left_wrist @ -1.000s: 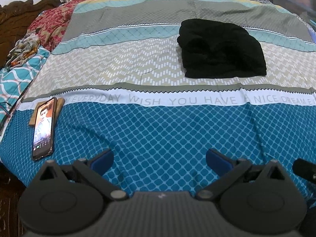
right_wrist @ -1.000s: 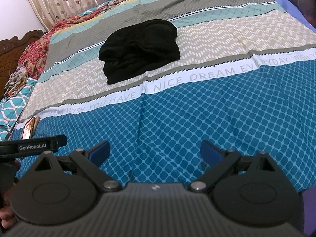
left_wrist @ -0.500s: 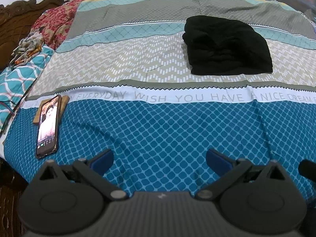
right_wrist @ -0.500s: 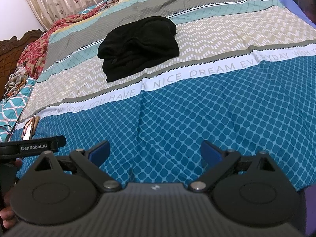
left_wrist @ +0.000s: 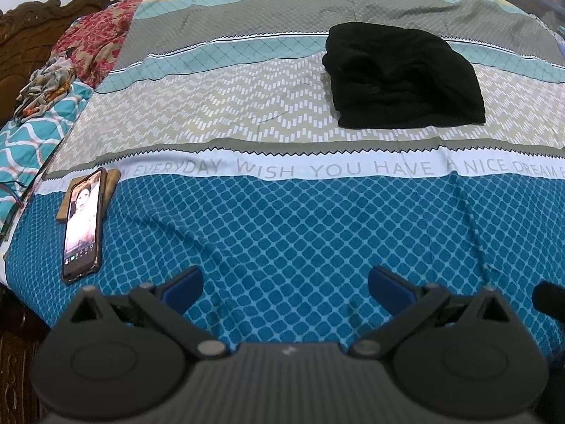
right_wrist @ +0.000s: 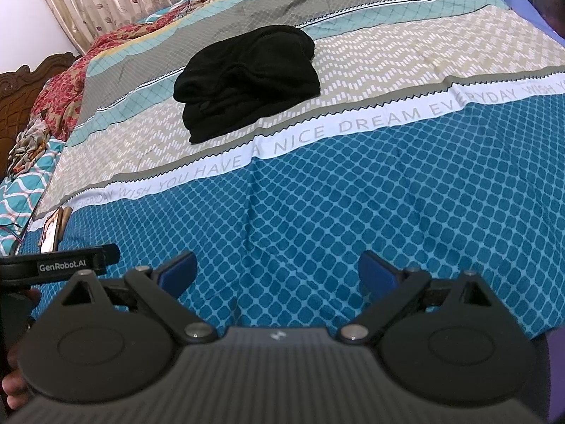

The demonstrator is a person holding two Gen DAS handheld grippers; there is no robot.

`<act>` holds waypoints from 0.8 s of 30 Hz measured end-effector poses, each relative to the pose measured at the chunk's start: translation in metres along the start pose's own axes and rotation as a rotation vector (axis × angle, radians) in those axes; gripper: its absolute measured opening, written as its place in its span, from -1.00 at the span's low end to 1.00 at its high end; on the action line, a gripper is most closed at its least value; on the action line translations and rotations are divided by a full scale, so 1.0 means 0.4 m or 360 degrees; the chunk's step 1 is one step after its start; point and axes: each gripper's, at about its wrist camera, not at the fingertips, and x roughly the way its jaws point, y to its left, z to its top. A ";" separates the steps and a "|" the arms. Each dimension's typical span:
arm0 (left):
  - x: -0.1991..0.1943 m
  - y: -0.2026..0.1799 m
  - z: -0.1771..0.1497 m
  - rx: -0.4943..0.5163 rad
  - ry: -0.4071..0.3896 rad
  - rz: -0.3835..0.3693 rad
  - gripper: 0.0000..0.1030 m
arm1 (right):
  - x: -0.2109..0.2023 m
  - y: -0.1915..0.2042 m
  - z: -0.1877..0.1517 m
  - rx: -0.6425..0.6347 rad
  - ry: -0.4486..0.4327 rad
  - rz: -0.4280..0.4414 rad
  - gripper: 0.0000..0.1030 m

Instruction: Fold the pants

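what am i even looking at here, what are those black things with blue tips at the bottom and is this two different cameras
Yes, two cameras. A person holds a hand-held two-finger gripper in each hand, and each gripper carries a wide-angle camera that looks forward along its fingers. The black shapes at the bottom are the gripper itself; the blue tips are its finger pads.

One picture looks out from the left gripper, the other from the right gripper. Both are open and hold nothing.

Ahead is a bed under a patterned bedsheet with printed words. On it lie black pants, bunched in a thick pile. A phone with its screen lit lies near the bed's left edge. In the right view, the other gripper shows at the left.
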 end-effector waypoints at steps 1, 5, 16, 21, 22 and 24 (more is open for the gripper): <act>0.000 0.000 0.000 0.0000 0.0002 -0.0001 1.00 | 0.000 0.000 0.000 0.0001 0.0000 0.0000 0.93; 0.002 0.000 0.000 0.0000 0.0006 -0.0002 1.00 | 0.001 0.000 -0.001 0.0004 0.0002 0.0000 0.93; 0.005 0.000 0.001 0.0002 0.0010 0.0004 1.00 | 0.002 -0.001 -0.005 0.0012 0.0005 0.0000 0.93; 0.005 0.000 0.001 0.0002 0.0008 0.0005 1.00 | 0.003 -0.002 -0.004 0.0013 0.0005 0.0000 0.93; 0.004 0.000 0.001 0.0003 0.0007 0.0007 1.00 | 0.003 -0.002 -0.004 0.0012 0.0005 0.0000 0.93; 0.004 0.000 0.001 0.0001 0.0008 0.0009 1.00 | 0.003 -0.003 -0.004 0.0011 0.0005 0.0000 0.93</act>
